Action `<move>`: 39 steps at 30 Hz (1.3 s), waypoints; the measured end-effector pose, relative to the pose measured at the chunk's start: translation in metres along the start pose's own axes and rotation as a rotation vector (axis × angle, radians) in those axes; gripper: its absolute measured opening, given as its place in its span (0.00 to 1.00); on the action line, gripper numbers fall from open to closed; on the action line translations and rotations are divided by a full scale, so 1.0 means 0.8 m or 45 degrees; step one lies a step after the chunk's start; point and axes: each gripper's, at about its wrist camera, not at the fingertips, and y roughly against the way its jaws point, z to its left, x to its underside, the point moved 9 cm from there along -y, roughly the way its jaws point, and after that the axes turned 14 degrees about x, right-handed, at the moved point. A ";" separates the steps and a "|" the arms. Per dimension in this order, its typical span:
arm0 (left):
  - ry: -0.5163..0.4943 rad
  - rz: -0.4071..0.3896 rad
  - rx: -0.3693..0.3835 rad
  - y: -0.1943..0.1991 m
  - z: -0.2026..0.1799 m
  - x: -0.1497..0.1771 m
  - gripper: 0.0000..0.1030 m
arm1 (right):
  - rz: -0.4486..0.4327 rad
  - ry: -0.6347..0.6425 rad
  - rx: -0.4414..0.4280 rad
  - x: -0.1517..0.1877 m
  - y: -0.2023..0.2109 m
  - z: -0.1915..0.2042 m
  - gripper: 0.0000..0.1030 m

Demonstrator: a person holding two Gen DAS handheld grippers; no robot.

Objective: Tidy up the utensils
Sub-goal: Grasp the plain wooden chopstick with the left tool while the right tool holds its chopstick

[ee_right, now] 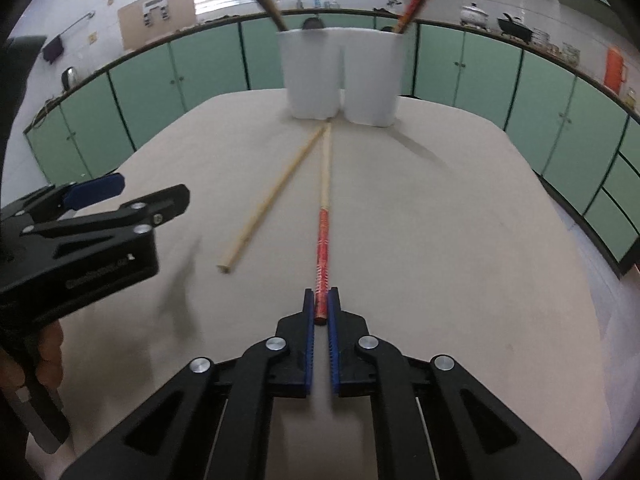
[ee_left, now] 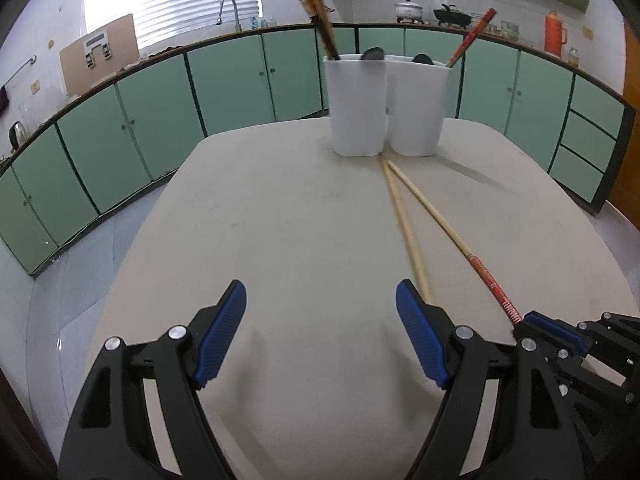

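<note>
My right gripper (ee_right: 321, 305) is clamped on the red, patterned end of a long chopstick (ee_right: 323, 240), which lies straight ahead of it on the table (ee_right: 440, 260), its pale tip almost at the foot of the two white holders (ee_right: 340, 76) at the far edge. I judge the stick light and stiff but thin and smooth, so held this near its very end it may swivel or slip once lifted; the pads need to keep firm pressure, and a hold a little farther up the red part would steady it. A plain wooden chopstick (ee_right: 276, 196) lies just to the left of this one, angled, the two tips meeting near the holders. My right gripper tilts downward toward the tabletop. My left gripper (ee_left: 320, 336) hangs beside it with its jaws wide apart and nothing between them, the plain stick just past its right finger.
</note>
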 end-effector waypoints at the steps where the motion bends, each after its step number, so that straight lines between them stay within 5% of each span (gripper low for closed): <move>1: -0.011 -0.002 0.005 0.000 -0.006 -0.001 0.73 | 0.003 -0.013 0.009 0.000 -0.001 -0.005 0.06; 12: -0.068 0.005 0.053 -0.003 -0.048 -0.001 0.73 | 0.026 -0.153 0.109 0.004 -0.011 -0.064 0.06; 27: -0.076 0.074 0.092 -0.023 -0.062 0.018 0.72 | 0.022 -0.170 0.089 -0.001 -0.018 -0.070 0.06; 32: -0.024 0.129 0.125 -0.032 -0.058 0.031 0.55 | 0.026 -0.144 0.072 -0.002 -0.018 -0.067 0.06; 39: 0.031 0.144 0.165 -0.034 -0.053 0.035 0.53 | 0.025 -0.110 0.014 0.000 -0.016 -0.066 0.09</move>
